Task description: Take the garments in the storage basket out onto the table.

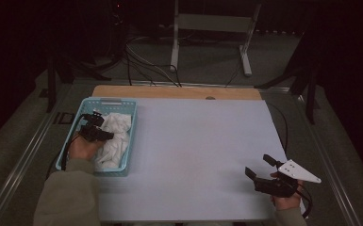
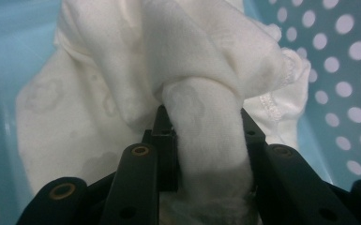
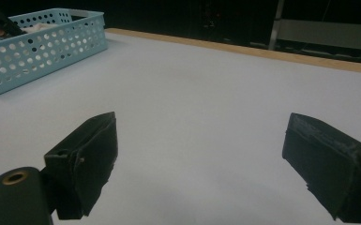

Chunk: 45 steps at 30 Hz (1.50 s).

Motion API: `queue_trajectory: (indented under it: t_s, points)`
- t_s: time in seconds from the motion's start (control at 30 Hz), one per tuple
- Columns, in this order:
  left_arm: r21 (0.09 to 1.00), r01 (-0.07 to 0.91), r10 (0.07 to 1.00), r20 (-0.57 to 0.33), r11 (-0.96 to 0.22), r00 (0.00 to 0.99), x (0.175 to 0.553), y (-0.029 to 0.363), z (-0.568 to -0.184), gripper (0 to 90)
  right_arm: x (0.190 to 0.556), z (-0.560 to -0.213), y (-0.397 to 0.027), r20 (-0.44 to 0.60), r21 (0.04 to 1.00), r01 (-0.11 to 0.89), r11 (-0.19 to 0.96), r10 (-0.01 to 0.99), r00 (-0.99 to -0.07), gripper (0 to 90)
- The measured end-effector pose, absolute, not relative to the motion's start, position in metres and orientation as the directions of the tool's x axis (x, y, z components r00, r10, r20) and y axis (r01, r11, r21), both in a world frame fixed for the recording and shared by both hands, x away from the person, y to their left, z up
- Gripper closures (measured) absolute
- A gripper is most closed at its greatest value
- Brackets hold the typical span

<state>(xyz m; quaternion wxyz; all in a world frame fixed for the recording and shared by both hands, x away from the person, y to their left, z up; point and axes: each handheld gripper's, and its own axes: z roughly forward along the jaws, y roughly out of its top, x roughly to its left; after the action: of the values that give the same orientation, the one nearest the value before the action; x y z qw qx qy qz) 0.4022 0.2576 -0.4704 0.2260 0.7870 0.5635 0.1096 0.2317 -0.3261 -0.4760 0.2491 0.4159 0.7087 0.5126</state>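
from above we see the left gripper (image 1: 95, 128) in the basket (image 1: 104, 102). its own view shows its fingers clamped on a fold of white cloth (image 2: 206, 136). the right gripper (image 3: 206, 164) hovers over the table (image 3: 192, 93), fingers wide apart.

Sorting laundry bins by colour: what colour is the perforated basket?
Light blue basket with round holes, clearest in the right gripper view.

No text, label, brand, number or sign can be read anywhere in these pictures, neither on the basket, the cloth, the table nor the grippers.
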Motion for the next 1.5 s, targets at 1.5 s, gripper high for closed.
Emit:
queue_trajectory:
  t_s: [1.5]
  points:
    - [0.714, 0.692, 0.901, -0.228, -0.102, 0.368, 0.373, 0.266, -0.411, 68.9, 0.232, -0.477, -0.326, 0.076, 0.932, 0.340, 0.130, 0.844, -0.531, 10.9]
